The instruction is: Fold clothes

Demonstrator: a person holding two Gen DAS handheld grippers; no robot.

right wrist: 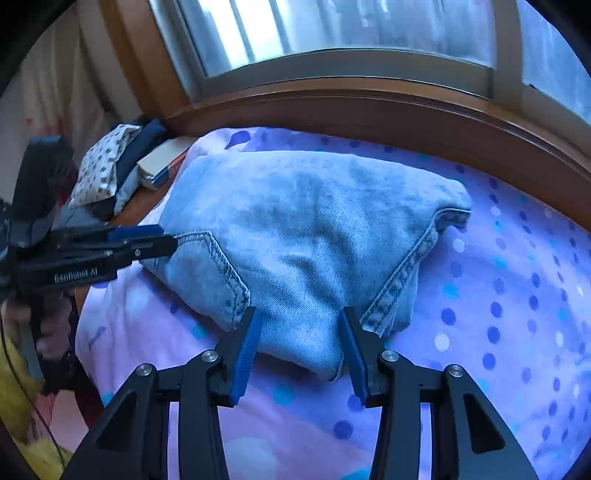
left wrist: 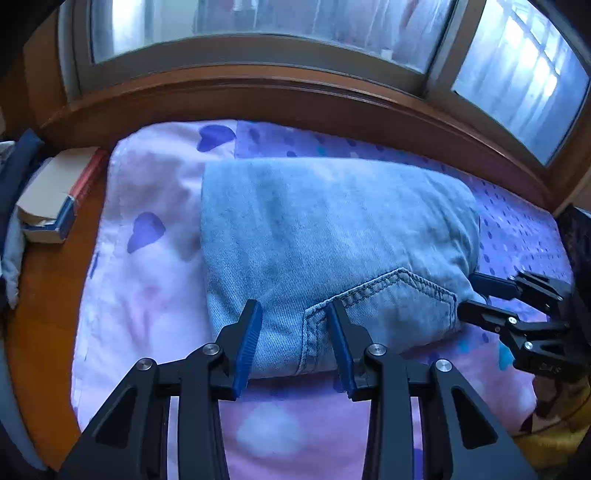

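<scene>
Jeans (left wrist: 332,236), folded into a compact bundle on the bed (left wrist: 155,280), appear near final fold: left tool (left wrist: 295,314) and right tool (right wrist: 299,321) both spread, apparently pinching nothing, at near edge; next move requires gripping or pressing it flat.

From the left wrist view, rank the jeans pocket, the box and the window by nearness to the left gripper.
1. Jeans pocket: right at the left gripper, on the folded jeans, under its right-hand finger.
2. Box: off to the left, on the wooden ledge beside the bedding.
3. Window: farthest, across the top.
</scene>
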